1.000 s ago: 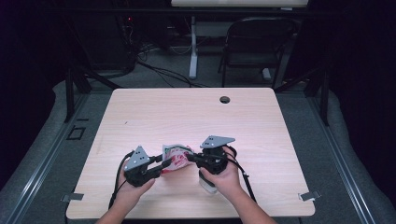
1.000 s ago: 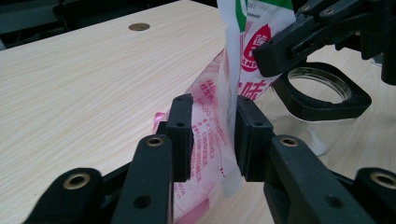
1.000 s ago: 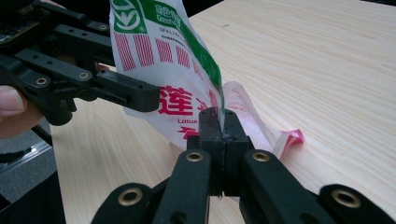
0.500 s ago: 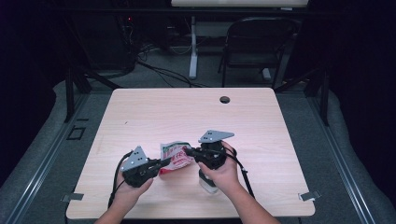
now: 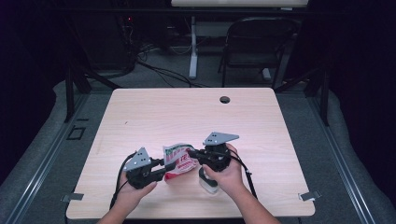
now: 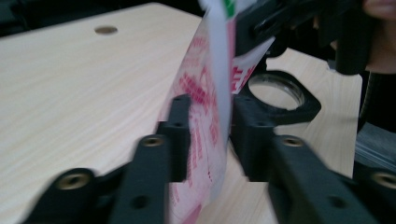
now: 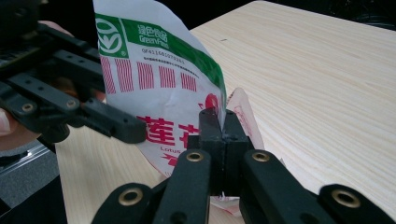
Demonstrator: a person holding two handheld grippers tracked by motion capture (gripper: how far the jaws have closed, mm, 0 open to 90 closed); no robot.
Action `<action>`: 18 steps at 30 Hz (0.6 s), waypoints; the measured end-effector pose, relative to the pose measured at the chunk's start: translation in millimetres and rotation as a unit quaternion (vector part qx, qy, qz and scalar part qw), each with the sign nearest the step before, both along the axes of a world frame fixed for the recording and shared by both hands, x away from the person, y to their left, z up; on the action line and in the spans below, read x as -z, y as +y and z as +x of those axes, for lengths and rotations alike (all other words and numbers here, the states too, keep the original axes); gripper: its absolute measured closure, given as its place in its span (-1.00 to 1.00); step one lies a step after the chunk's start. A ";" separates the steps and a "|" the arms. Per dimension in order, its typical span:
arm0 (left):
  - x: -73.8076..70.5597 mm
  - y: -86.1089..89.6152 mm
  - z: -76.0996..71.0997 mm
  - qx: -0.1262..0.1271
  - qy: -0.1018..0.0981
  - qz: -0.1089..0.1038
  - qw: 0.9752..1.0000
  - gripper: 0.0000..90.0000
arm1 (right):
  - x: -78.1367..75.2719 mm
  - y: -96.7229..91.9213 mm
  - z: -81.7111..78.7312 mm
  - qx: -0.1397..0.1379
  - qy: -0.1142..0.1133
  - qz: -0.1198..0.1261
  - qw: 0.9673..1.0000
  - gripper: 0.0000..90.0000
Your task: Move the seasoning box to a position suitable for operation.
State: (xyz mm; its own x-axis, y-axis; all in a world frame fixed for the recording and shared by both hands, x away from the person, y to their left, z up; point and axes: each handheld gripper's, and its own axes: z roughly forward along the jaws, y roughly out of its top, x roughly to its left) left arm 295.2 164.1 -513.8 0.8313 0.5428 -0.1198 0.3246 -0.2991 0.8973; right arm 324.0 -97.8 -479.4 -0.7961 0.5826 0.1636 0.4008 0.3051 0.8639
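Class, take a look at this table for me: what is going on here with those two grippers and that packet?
A person at a wooden table holds a red, white and green food packet up between two handheld grippers. The right gripper is clamped shut on one edge of it. The left gripper has just been opening; its jaws straddle the packet's other edge with a gap showing, so it has let go or is re-gripping. Both hands are close to the table's near edge.

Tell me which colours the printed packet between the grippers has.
White packet with green band and red print; right gripper view.
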 end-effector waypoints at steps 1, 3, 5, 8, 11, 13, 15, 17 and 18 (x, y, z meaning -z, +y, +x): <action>2.5 -0.5 0.8 -0.002 0.000 -0.001 1.000 0.39 | 0.7 -1.0 -0.3 0.000 0.001 0.001 1.000 1.00; 8.3 -0.9 3.6 0.002 0.004 0.000 1.000 0.28 | 1.5 -2.4 -0.3 0.001 0.002 0.005 1.000 1.00; 13.5 -2.5 7.0 0.005 0.014 0.011 1.000 0.16 | 1.8 -3.5 -0.5 0.003 0.001 0.006 1.000 1.00; 22.5 -5.7 11.9 0.005 0.032 0.020 0.999 0.06 | 2.2 -5.1 -0.8 0.004 0.000 0.005 1.000 1.00; 30.7 -9.6 15.7 0.006 0.036 0.029 0.999 -0.01 | 2.7 -6.0 -2.1 0.003 -0.002 0.008 1.000 1.00; 35.9 -12.0 18.6 0.007 0.044 0.034 0.998 -0.03 | 3.2 -6.0 -3.0 0.002 -0.004 0.011 1.000 1.00; 40.8 -14.1 21.3 0.005 0.054 0.037 0.998 -0.03 | 3.6 -6.3 -3.7 0.000 -0.007 0.010 1.000 1.00; 45.2 -15.5 23.4 0.002 0.056 0.037 0.998 -0.07 | 4.5 -6.9 -4.5 0.001 -0.009 0.012 1.000 1.00; 46.9 -15.9 24.6 0.000 0.057 0.040 0.998 -0.08 | 4.7 -7.5 -4.8 0.000 -0.008 0.012 1.000 1.00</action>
